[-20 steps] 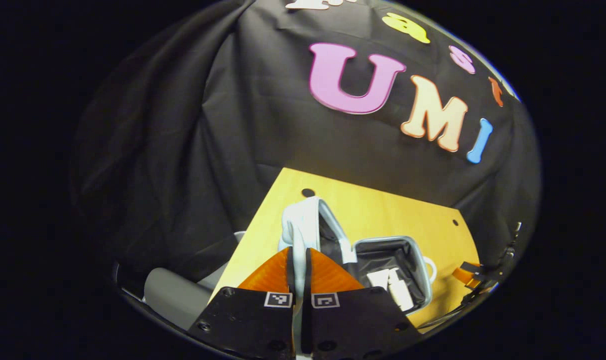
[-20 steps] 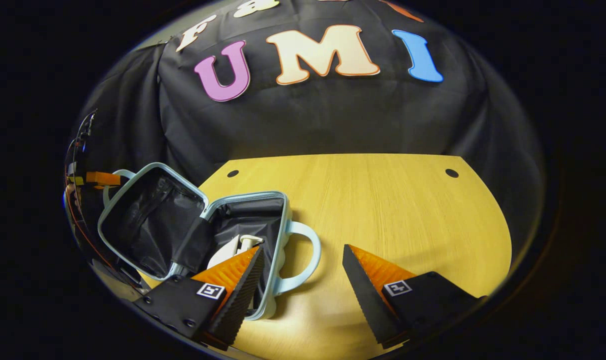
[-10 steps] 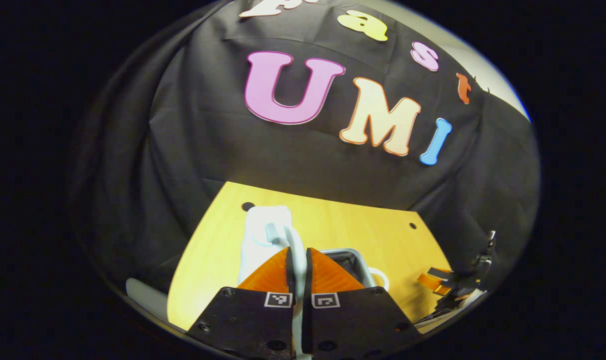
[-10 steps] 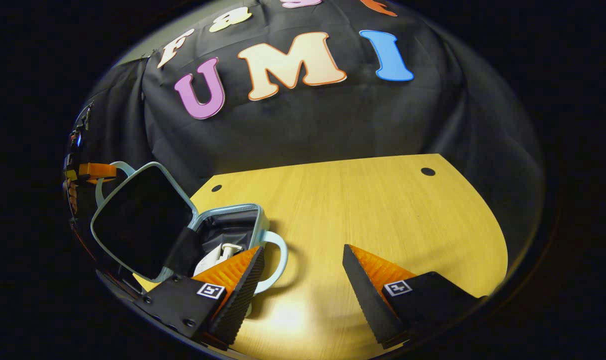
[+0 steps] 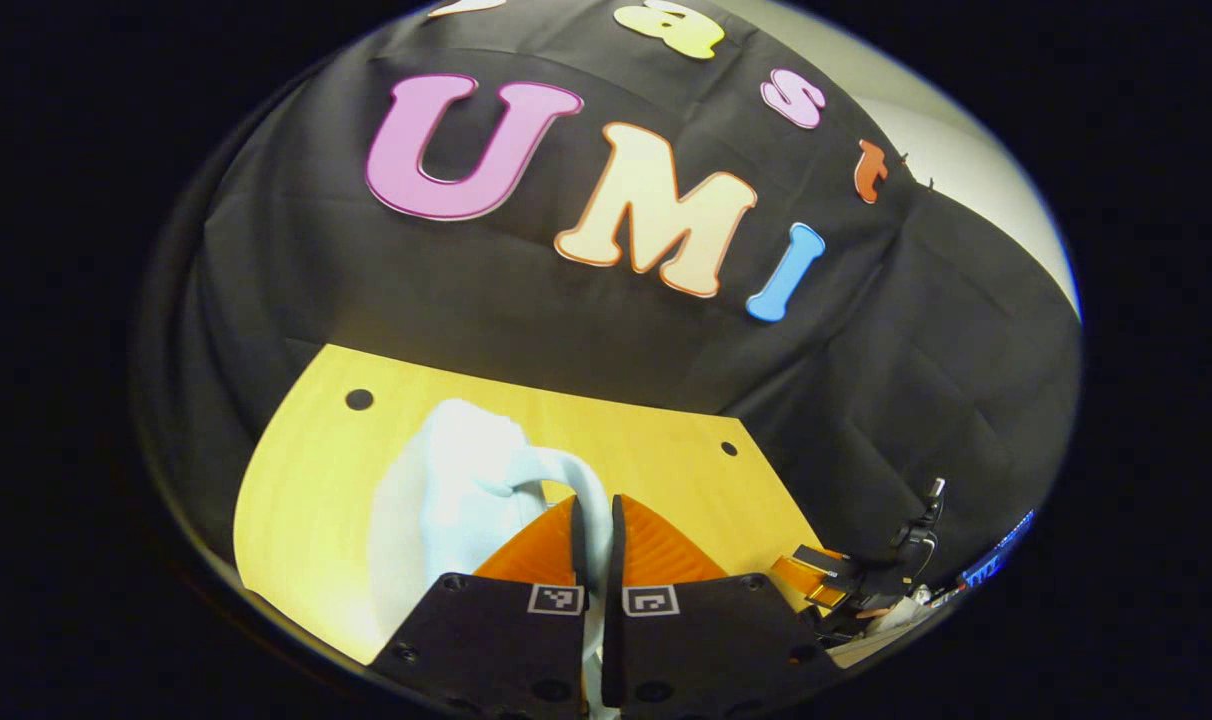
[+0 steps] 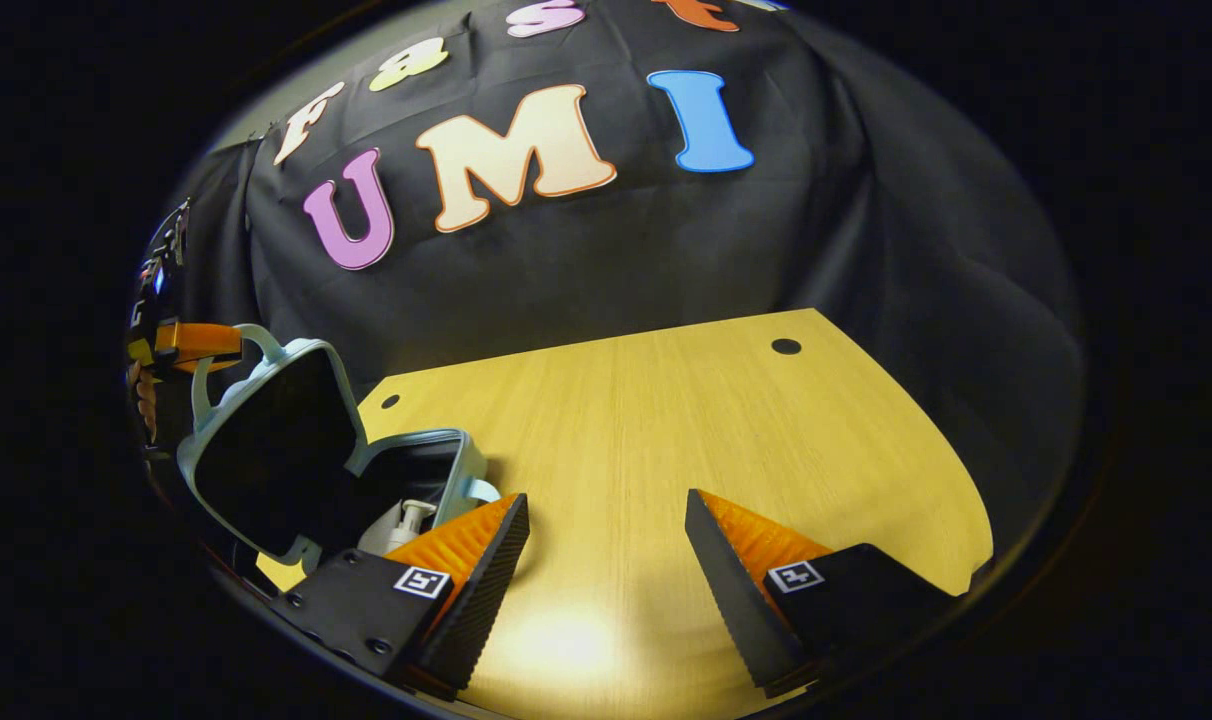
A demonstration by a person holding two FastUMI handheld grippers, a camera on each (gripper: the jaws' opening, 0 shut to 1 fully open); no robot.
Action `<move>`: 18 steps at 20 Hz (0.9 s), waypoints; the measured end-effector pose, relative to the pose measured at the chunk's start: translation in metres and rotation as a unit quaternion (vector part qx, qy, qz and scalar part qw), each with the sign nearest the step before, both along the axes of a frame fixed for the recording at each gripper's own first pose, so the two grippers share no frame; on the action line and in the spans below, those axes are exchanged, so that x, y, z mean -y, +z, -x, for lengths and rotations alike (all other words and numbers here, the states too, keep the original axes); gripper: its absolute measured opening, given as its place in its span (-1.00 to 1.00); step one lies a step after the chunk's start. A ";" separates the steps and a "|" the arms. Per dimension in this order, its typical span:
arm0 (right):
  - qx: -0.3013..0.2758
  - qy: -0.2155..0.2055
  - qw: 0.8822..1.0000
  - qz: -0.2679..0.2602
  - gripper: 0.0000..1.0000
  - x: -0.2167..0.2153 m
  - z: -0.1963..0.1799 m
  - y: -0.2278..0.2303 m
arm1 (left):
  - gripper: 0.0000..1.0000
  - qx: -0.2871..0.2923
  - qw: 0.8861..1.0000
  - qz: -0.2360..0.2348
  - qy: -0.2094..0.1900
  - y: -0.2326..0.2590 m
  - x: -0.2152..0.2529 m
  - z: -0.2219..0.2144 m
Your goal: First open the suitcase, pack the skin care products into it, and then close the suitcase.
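Closing step under way. Left hand-held gripper (image 5: 594, 530) clamped tight on lid handle (image 5: 566, 480) of suitcase (image 6: 296, 450), fingers pressed on it from both sides w/ handle strap running down between them. Vs 1 s ago: lid (image 6: 266, 440) swung over from lying nearly flat-open to roughly upright, tipping toward base; left gripper view then looked into open base w/ bottles, now has pale outer shell of lid (image 5: 436, 500) in front, interior hidden. In right gripper view, lid's dark lining faces camera, base opening (image 6: 416, 470) partly shadowed under it.

Skin care product (image 6: 396, 525), a pale pump bottle, in base, just beside right hand-held gripper's left finger; how many items inside — can't tell. Suitcase at left end of bench (image 6: 666, 420), rest of bench bare wood.

Right hand-held gripper (image 6: 606, 515) wide open, holding nothing, hovering low over bench near base's front; base handle seen 0.5 s ago now mostly behind its finger.

Meaning: packing looks done, lid abt halfway shut. Next prob: keep lowering lid onto base, watch pump top not fouling rim, maybe steady base w/ right. Risk: base sliding on smooth bench as lid comes down.
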State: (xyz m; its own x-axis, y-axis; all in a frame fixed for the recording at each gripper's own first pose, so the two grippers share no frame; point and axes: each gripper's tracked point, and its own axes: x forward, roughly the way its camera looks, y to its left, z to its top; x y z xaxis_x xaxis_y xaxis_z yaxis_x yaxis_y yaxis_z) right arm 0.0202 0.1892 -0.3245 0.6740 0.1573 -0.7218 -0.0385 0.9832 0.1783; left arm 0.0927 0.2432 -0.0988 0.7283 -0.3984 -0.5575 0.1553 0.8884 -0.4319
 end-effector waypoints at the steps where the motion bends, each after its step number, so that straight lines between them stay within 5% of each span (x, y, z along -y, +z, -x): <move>1: 0.000 -0.003 1.000 0.003 0.98 0.007 0.002 0.001 | -1.00 -0.003 1.000 0.003 -0.006 -0.005 0.011 -0.003; 11: -0.001 -0.035 0.999 0.032 0.98 0.072 0.015 0.010 | -1.00 -0.062 0.996 0.015 -0.056 -0.074 0.100 0.004; 18: -0.006 -0.046 0.998 0.047 0.98 0.103 0.026 0.011 | -1.00 -0.114 0.991 -0.021 -0.070 -0.147 0.141 0.014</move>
State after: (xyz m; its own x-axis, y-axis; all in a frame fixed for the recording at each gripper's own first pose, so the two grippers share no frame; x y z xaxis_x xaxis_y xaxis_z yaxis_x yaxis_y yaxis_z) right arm -0.0055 0.0858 -0.3131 0.6738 0.0263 -0.7384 0.0545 0.9949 0.0852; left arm 0.0786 0.1018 -0.2454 0.5204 -0.4599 -0.7195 0.1804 0.8828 -0.4337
